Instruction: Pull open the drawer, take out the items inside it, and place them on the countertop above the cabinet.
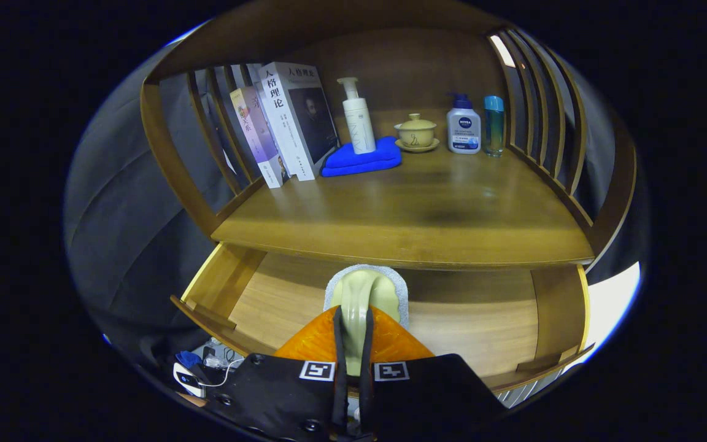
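Currently your fingers (353,344) are clamped narrow on the pale brush (363,294), its long axis running straight ahead of them, above the open drawer (488,331). Judged next: lift it up and forward onto the bench (415,209), clearing the front edge.

At the upper left two upright paperback books (280,126) lean against the wooden slats, with a white pump bottle (358,120) on a folded blue cloth (363,159) beside them, then a yellow lidded teacup on its saucer (416,132), a white lotion bottle with blue cap (464,126) and a slim teal bottle (494,124) at upper right.
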`<action>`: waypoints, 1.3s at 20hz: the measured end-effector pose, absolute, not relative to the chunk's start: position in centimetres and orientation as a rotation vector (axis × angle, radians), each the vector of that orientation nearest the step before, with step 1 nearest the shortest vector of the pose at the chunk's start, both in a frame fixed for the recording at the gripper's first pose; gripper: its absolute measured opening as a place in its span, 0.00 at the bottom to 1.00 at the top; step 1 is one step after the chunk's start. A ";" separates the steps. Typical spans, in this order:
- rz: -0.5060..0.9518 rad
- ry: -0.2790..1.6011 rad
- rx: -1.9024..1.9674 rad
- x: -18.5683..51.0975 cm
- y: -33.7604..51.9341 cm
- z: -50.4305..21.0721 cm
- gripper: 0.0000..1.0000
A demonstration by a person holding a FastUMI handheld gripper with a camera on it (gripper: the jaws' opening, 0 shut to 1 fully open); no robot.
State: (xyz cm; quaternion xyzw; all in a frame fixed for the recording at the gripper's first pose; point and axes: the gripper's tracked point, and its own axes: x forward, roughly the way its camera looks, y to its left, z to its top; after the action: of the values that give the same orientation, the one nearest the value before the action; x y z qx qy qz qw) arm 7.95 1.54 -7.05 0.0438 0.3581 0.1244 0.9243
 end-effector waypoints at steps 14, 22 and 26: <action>0.245 0.576 0.048 7.7 1.4 -2.7 0.09; 0.219 0.546 0.081 10.9 0.9 0.3 0.09; 0.190 0.540 0.109 13.3 0.5 1.2 0.09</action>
State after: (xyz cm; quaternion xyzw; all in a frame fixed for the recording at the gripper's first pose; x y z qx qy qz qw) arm 13.26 0.54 1.19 0.0537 0.2662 0.0939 0.9578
